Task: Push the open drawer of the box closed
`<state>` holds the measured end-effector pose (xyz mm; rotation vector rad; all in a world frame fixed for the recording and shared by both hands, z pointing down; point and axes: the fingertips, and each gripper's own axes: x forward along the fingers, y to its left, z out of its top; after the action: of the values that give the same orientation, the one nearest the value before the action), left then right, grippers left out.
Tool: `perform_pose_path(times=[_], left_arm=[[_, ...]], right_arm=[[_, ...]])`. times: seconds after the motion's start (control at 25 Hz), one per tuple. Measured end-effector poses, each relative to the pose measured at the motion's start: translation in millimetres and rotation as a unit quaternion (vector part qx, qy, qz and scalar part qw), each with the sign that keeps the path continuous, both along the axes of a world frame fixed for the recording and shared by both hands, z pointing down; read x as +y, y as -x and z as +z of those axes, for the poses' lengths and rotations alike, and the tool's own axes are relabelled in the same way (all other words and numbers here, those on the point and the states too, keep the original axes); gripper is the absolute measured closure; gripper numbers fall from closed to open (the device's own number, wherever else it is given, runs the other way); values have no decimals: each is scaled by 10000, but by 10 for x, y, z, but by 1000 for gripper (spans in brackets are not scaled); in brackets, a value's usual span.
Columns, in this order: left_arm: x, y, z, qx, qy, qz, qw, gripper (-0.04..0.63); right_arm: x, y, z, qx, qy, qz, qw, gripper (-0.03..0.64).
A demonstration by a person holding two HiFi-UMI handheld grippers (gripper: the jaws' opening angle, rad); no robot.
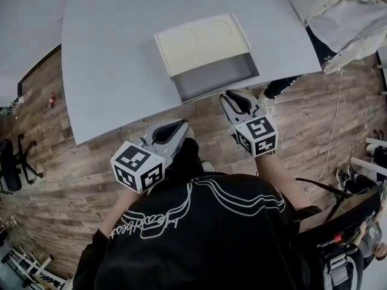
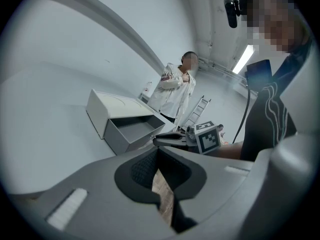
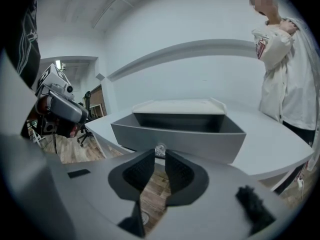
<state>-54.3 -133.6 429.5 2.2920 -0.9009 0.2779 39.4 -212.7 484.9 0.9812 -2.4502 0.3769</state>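
The cream-topped rectangular box [image 1: 202, 41] rests on the pale grey curved-edged table [image 1: 109, 59]. Its grey drawer [image 1: 214, 77] is pulled out of the box's near side, towards you, and reaches the table's edge.

You hold your right gripper [image 1: 227, 96] just in front of the drawer's front panel, near that panel's right end. It points up at the box from below the table edge, with its marker cube towards your body. Its fingers stand a narrow gap apart and clamp nothing. You cannot tell from any view whether they touch the panel.

Your left gripper [image 1: 181, 125] hangs lower and to the left of the box, clear of the table and over the wooden plank floor [image 1: 314, 132]. It is angled towards the drawer, and its fingertips are pressed together on nothing.
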Motion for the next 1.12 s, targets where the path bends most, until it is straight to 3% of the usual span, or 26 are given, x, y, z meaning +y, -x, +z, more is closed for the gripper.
perform_pose_path(times=[0.28,0.64,1.12], left_arm=[[-158,21,42,3,4,-77,10000,588],[-487,317,15,23,133,-172,9998,588],[-565,393,18,37,159,-190,9997,588]], right_arm=[[-229,53,44,33,103,14,9999,545],[-663,315,44,309,326,15,9990,545],[-748,358,53,280,411,71,9987,543]])
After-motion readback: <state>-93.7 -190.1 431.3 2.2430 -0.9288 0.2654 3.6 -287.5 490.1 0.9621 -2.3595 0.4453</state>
